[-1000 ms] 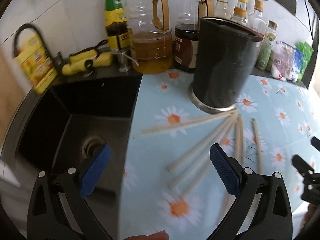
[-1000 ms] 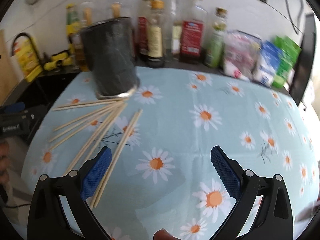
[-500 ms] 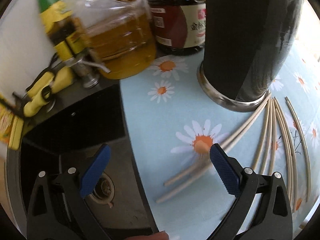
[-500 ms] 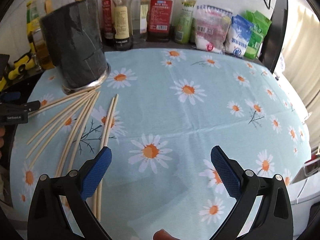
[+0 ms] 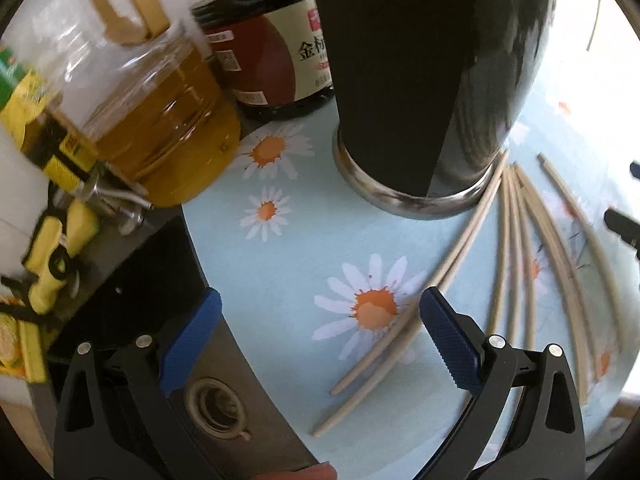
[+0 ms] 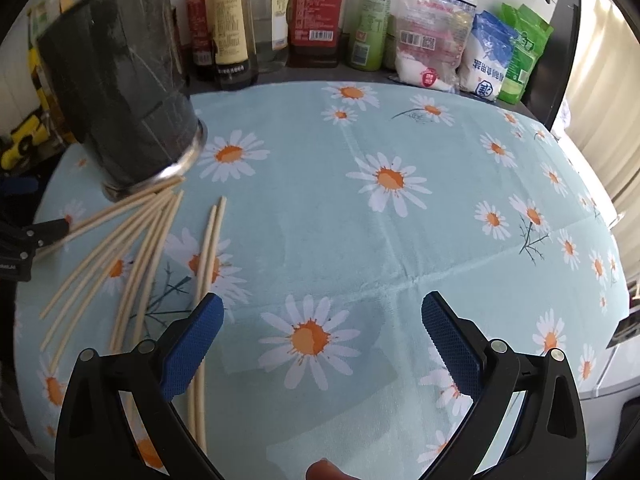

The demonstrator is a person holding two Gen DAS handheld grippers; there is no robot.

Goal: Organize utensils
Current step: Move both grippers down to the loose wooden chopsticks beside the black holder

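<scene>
Several pale wooden chopsticks (image 5: 516,248) (image 6: 140,248) lie fanned out on the daisy-print tablecloth (image 6: 360,240), their far ends against the base of a tall black utensil holder (image 5: 424,80) (image 6: 120,108). My left gripper (image 5: 320,332) is open and low over the cloth's left edge, its right finger just above the two leftmost chopsticks (image 5: 404,328). My right gripper (image 6: 320,336) is open over the cloth, with a pair of chopsticks (image 6: 206,280) running under its left finger. Nothing is between either pair of fingers.
A dark sink (image 5: 208,404) with a drain drops off left of the cloth. An oil jug (image 5: 160,120) and a dark sauce bottle (image 5: 272,56) stand behind the holder. Bottles (image 6: 316,12) and bags (image 6: 432,40) line the back. The left gripper's tip (image 6: 40,232) shows at the right wrist view's left edge.
My left gripper has moved forward and lower toward the holder and the leftmost chopsticks. My right gripper has come closer to the table. Both have stayed open.
</scene>
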